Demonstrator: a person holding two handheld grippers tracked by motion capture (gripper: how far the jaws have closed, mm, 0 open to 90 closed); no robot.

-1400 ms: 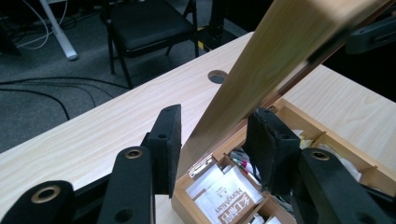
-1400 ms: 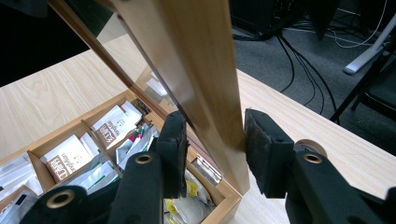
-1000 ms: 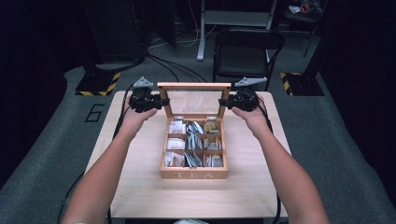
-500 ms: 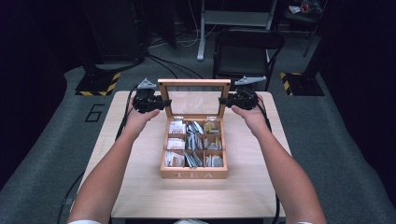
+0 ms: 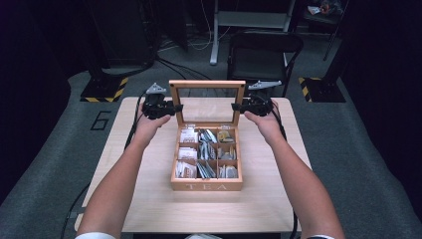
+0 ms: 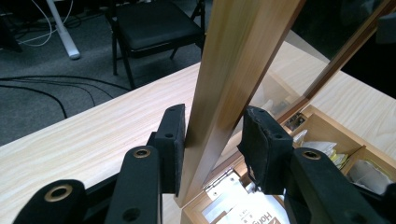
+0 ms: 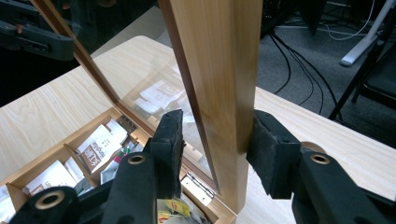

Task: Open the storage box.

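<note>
The light wooden tea box (image 5: 206, 185), divided into compartments holding paper tea sachets (image 5: 188, 135), sits near the centre of the pale wood-laminate table (image 5: 259, 209) with its lettered front facing the person. Its glass-paned, wood-framed lid (image 5: 207, 85) stands roughly upright on metal hinges (image 7: 198, 186) at the rear edge. The lid is held from both sides, probably so that it swings evenly on its hinges without twisting.

The left gripper (image 6: 210, 140) straddles the left side rail of the lid frame. Its jaws sit either side of the rail: one pad lies against the wood, while the other shows a narrow gap, so the hold appears loose rather than clamped. The right gripper (image 7: 215, 144) brackets the right side rail in the same manner; both pads appear to touch the wood, though clamping force cannot be judged.

In the high view, both forearms extend forward and roughly parallel, flanking the box. The left hand (image 5: 149, 124) and right hand (image 5: 266, 122) are level with each other, with the jaws pointing inward toward the lid.

A black folding chair (image 5: 263, 47) stands beyond the table.
</note>
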